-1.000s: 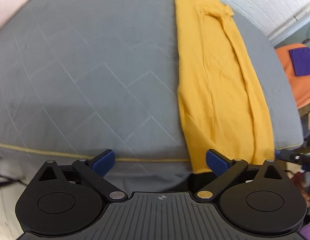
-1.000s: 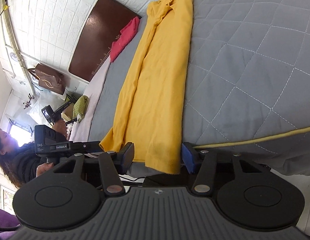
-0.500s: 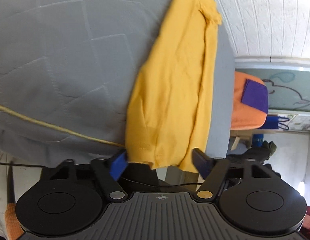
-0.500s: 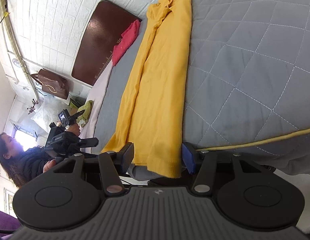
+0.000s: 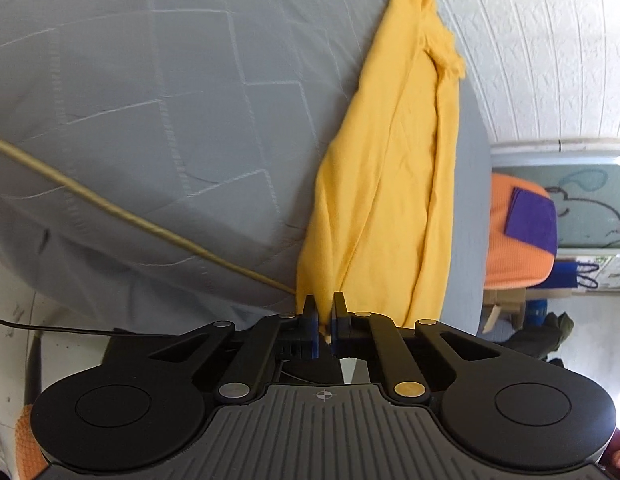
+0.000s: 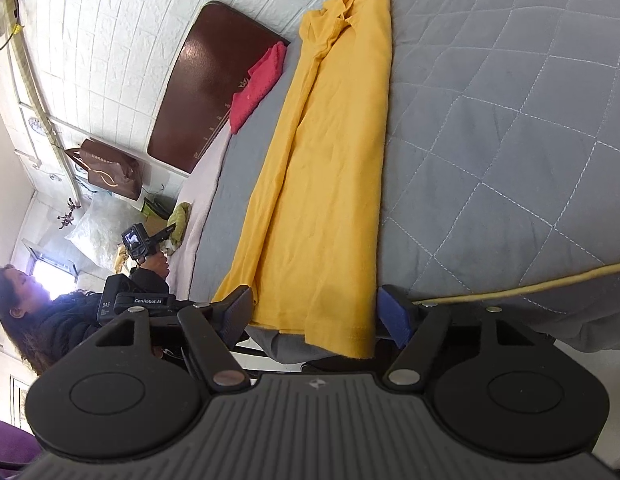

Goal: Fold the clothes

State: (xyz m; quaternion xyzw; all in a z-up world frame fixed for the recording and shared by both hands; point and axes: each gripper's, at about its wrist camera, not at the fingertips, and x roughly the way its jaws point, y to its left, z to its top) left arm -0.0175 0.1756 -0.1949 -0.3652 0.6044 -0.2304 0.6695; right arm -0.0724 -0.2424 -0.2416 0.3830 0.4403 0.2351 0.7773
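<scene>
Long yellow cotton garment lay folded into a narrow strip on the bed's grey quilted bedspread, running from the near edge to the far side by the white brick wall. Left tongs were clamped on the garment's near hem, at its left corner, where cloth bunched up between the blue pads. Right tongs were opening, jaws apart, with the hem's other near corner hanging over the bed edge between them, pads not pressing it. Red folded cloth sat far left by the brown headboard.
</scene>
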